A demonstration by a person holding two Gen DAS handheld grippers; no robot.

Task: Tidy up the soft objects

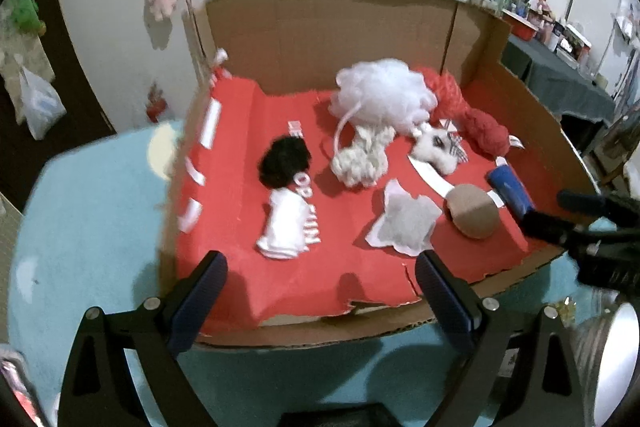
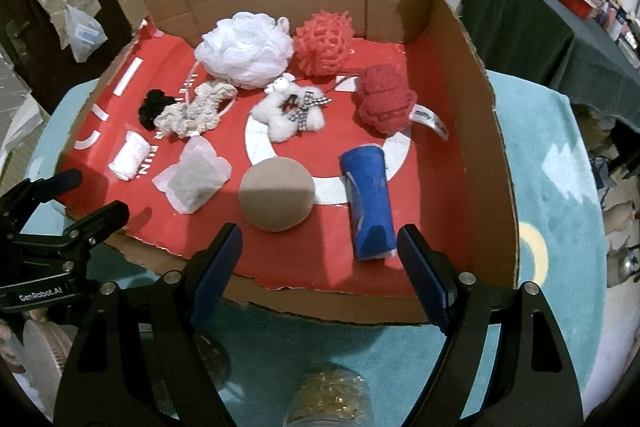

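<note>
Both sets of jaws spread wide, nothing between: left gripper point(image 1: 320, 291) and right gripper point(image 2: 320, 259) poised over the torn front lip of the box point(image 2: 492, 163). Ahead, bare red floor; cardboard walls at rear and right. Nearest, smooth tan ball point(image 2: 276, 194), blue roll point(image 2: 370, 199), flat grey pouch point(image 2: 196, 179); behind them, fuzzy toy point(image 2: 290, 111), white pouf point(image 2: 244, 49), red pouf point(image 2: 324, 45).

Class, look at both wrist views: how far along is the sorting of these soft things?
Done: nothing looks sorted; the white mesh puff, red towel roll, tan round pad and blue roll lie scattered in the cardboard tray.
In hand: nothing; the left gripper and right gripper are open at its near edge.
Left: all of it.
</note>
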